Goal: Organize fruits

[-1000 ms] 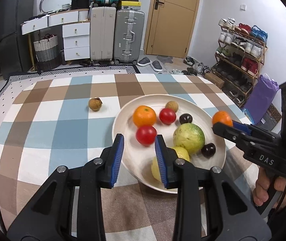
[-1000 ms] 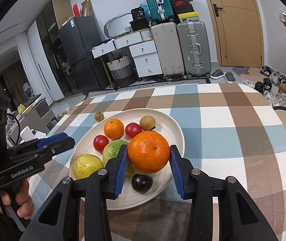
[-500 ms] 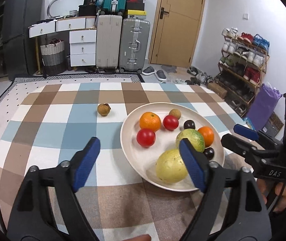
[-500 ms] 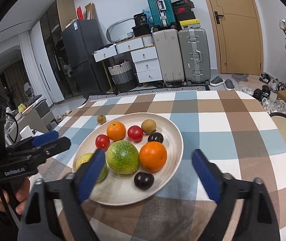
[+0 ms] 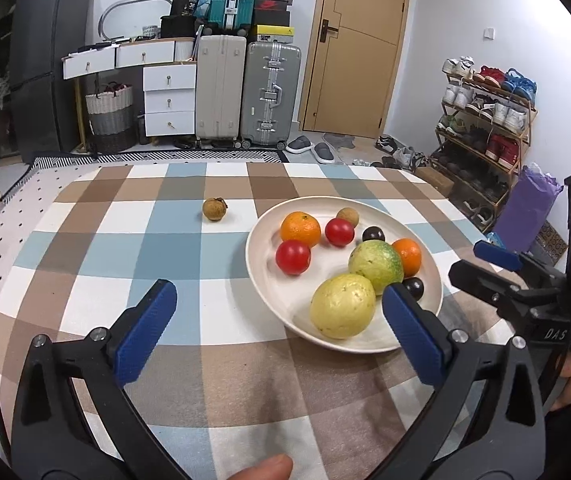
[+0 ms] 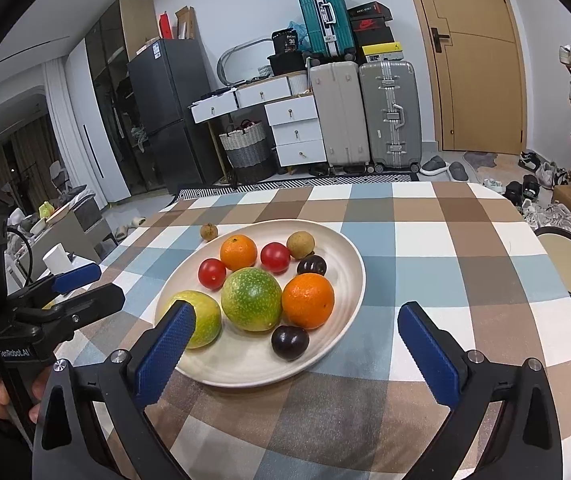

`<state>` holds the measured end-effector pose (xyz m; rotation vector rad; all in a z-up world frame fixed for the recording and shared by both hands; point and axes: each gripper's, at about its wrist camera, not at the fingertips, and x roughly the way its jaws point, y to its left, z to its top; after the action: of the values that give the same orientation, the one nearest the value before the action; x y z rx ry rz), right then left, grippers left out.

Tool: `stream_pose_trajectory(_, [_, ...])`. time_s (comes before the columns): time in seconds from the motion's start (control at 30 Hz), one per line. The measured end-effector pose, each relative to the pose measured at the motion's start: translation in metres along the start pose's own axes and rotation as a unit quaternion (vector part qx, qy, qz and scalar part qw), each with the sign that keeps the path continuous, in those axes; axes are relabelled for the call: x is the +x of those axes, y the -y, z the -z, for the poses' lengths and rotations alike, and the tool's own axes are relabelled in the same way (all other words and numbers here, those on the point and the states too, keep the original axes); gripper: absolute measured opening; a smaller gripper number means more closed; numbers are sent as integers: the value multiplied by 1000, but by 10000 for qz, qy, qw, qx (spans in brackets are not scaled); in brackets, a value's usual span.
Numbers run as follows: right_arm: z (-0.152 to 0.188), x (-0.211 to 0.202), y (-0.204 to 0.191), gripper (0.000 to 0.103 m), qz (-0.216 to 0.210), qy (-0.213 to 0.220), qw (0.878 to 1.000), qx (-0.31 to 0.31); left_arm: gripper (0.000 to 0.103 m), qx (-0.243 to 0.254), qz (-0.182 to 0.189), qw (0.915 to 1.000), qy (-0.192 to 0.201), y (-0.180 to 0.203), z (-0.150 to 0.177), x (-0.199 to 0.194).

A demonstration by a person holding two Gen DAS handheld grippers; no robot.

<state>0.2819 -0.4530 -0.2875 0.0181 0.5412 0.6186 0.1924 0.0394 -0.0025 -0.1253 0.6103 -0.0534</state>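
Fruits (image 6: 251, 298) on plate (image 6: 349, 256), longan (image 5: 214, 209) outside

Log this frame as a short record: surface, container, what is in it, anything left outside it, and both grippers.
surface: checked cloth table
container: round cream plate
in plate: two oranges, two red tomatoes, green round fruit, yellow-green fruit, two dark plums, one brown longan
outside plate: small brown longan on the cloth
left gripper: open, empty
right gripper: open, empty; jaws just opened
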Motion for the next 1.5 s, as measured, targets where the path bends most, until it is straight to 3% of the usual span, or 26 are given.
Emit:
stream_pose_trajectory(0.47, [2,1,-8,103,126,-79,9997,-183,103,-457,-158,9983,-333,-29,-1,17])
stream_pose_trajectory(0.7, [12,-17,-18,103,131,55,9992,-366,103,46,-137,9999,-34,-5,14,-2])
stream_pose_trajectory(1.1, [30,-60,-30,103,93,603,9958,-675,103,140,-104,9970,749,11,33,-44])
stream_pose_trajectory(1.5, [32,-60,-37,103,17,657,9940,-877,103,172,-121,9972,719,11,31,-44])
